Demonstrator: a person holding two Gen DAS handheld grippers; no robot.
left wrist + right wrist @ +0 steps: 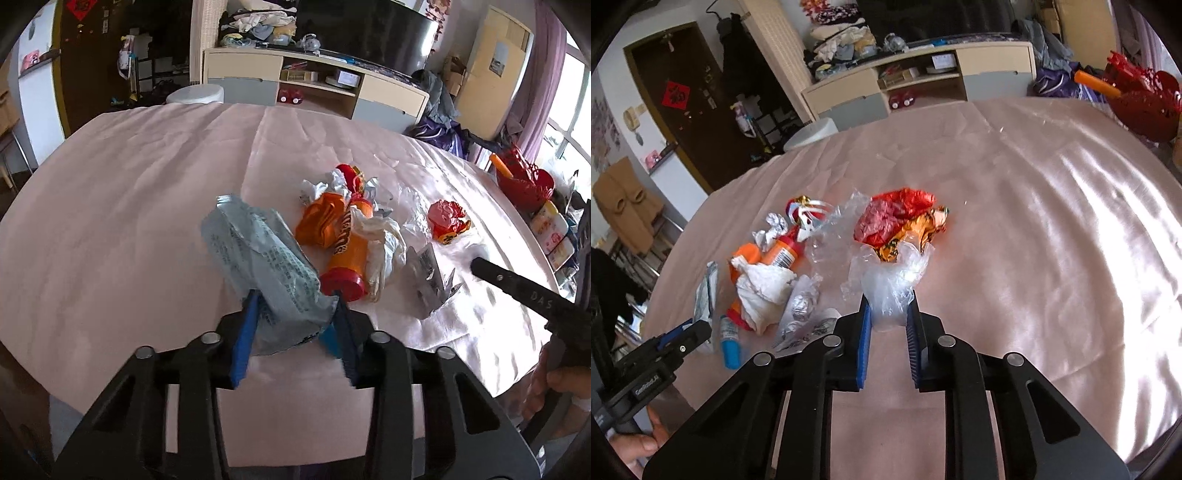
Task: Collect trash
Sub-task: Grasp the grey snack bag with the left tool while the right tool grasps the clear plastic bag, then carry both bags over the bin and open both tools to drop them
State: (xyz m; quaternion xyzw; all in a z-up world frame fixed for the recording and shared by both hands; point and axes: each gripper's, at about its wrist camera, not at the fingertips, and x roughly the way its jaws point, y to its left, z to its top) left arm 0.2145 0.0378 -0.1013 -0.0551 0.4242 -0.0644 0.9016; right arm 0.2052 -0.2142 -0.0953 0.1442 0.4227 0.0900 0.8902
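My left gripper is shut on a pale blue printed wrapper at the near side of the trash pile. The pile holds an orange bottle with a red cap, crumpled white tissue, an orange wrapper, silver foil and a red-and-gold wrapper. My right gripper is shut on a clear plastic bag, just in front of the red-and-gold wrapper. The bottle, tissue and foil lie to its left.
Everything rests on a round table with a pink cloth. A red basket and jars stand at the right edge. A white stool and a TV cabinet stand beyond the table.
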